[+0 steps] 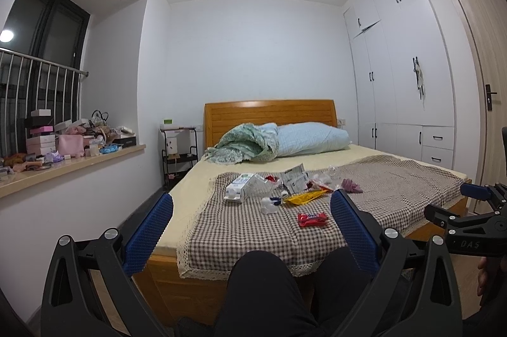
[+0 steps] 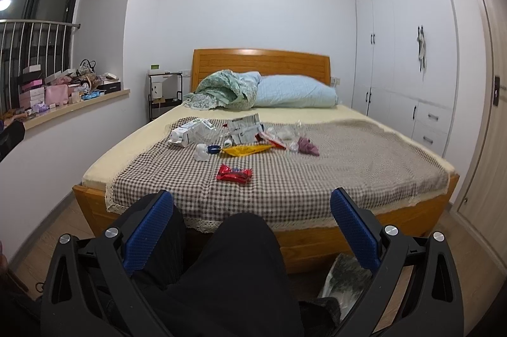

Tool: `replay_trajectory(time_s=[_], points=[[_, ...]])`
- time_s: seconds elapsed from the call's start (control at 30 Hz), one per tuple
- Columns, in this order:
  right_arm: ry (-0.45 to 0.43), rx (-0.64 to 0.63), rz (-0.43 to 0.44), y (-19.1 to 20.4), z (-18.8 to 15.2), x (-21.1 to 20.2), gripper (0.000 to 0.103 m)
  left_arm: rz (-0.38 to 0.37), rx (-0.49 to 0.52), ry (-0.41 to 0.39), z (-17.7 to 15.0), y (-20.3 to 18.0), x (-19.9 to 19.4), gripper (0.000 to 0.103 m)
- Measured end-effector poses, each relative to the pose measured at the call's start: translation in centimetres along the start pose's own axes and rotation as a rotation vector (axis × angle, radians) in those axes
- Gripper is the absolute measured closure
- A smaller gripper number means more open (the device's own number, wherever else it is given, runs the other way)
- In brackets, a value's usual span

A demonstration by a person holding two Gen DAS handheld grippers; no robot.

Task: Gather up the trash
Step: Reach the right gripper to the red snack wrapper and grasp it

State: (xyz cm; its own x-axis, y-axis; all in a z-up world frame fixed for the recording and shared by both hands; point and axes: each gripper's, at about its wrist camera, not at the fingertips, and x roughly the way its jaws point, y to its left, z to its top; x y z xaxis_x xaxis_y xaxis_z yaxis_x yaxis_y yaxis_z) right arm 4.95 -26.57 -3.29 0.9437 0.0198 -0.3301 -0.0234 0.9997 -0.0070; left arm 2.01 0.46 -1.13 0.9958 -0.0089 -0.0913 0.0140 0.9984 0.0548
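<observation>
Lying on the checked cloth point(image 2: 317, 172) of the bed point(image 2: 317, 238): trash.
A red wrapper point(image 2: 234, 173) sits nearest, a yellow wrapper point(image 2: 245, 149) behind. Left gripper point(image 1: 252, 218) and right gripper point(image 2: 252, 218) both have fingers wide apart, holding nothing.

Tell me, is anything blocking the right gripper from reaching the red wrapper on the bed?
Nothing visible does. The red wrapper lies alone on the checked cloth, nearest the foot of the bed, with bare cloth between it and the open right gripper.
</observation>
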Motion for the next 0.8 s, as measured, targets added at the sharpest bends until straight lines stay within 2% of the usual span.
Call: replay_trajectory(time_s=[0.47,0.8], points=[[0.123,-0.035,-0.017,-0.8,-0.8,6.4,0.008,0.014,0.020,0.126,-1.6,-0.5,7.0,0.007],[0.201,-0.004,-0.014,-1.1,0.4,14.7,0.008,0.012,0.015,0.228,-3.5,-0.5,14.7,0.007]])
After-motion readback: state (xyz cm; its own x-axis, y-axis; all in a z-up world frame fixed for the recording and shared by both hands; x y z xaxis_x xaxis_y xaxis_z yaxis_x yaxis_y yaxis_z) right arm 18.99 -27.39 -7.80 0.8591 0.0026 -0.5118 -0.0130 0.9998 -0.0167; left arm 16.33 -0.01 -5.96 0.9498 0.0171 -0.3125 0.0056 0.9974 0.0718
